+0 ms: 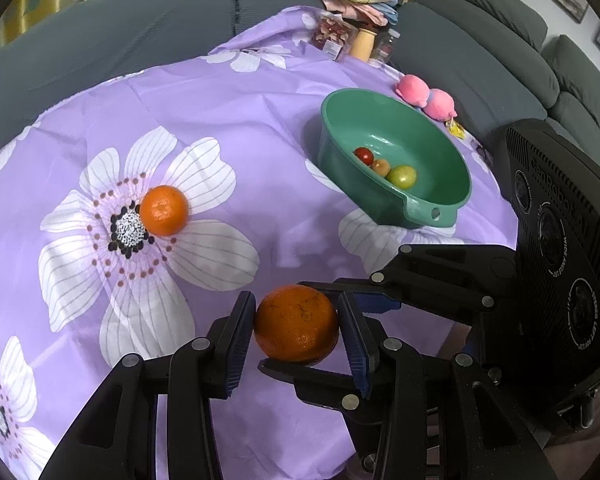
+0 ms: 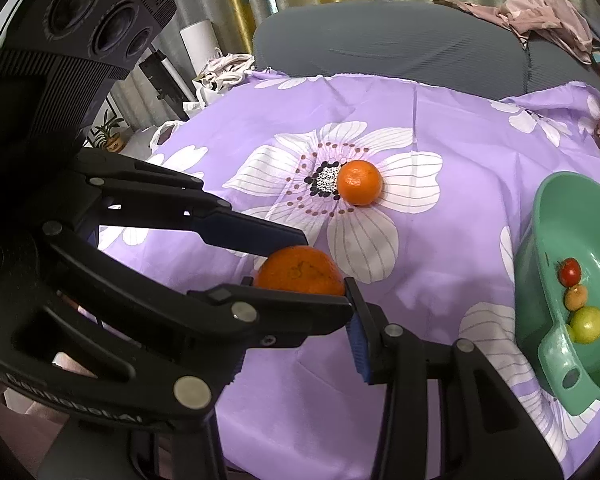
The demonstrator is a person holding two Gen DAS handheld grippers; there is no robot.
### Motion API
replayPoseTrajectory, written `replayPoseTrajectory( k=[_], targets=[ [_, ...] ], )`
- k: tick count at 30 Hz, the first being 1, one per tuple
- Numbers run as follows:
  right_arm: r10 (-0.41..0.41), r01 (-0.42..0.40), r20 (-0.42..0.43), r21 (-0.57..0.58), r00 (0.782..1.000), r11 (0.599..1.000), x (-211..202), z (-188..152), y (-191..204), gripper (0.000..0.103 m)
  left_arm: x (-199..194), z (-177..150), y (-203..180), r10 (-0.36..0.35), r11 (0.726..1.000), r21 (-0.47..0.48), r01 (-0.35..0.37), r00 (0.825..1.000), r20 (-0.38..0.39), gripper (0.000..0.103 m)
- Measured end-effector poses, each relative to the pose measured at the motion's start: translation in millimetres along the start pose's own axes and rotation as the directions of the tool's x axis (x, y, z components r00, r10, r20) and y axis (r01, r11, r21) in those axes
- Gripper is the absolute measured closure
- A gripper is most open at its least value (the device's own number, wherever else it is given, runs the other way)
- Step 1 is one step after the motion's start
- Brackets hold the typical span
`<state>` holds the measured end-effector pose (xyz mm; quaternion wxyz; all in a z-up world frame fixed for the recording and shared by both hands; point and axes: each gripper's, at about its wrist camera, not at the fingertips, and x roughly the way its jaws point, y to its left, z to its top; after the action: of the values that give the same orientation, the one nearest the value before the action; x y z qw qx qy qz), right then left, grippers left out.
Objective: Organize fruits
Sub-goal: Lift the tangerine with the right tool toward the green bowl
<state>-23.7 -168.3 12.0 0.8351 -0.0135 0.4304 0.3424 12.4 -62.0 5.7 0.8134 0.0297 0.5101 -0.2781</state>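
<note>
Bench (image 1: 260, 128) under purple floral cloth; green bowl (image 1: 440, 216) at far right side, tilted, three small fruits inside. Held orange (image 1: 296, 324) up off the cloth at the near edge, pinched from both sides: left gripper (image 1: 296, 332) jaws on its flanks, right gripper (image 2: 306, 280) jaws crossing over top and bottom. Second orange (image 1: 164, 210) loose on the flower print, well apart from the bowl. Likely light, firm with slight give, waxy round peel prone to rolling and slipping. Best hold across the widest middle, moderate squeeze, no crushing.
</note>
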Motion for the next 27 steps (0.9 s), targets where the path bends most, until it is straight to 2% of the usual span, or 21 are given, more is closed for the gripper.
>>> replayPoseTrajectory(
  k=[27],
  targets=[
    [-0.014, 0.010, 0.067, 0.059, 0.998, 0.998, -19, -3, -25, 0.060, 10, 28, -29, 0.023, 0.996, 0.087, -0.021, 1.000, -0.019, 0.060]
  ],
)
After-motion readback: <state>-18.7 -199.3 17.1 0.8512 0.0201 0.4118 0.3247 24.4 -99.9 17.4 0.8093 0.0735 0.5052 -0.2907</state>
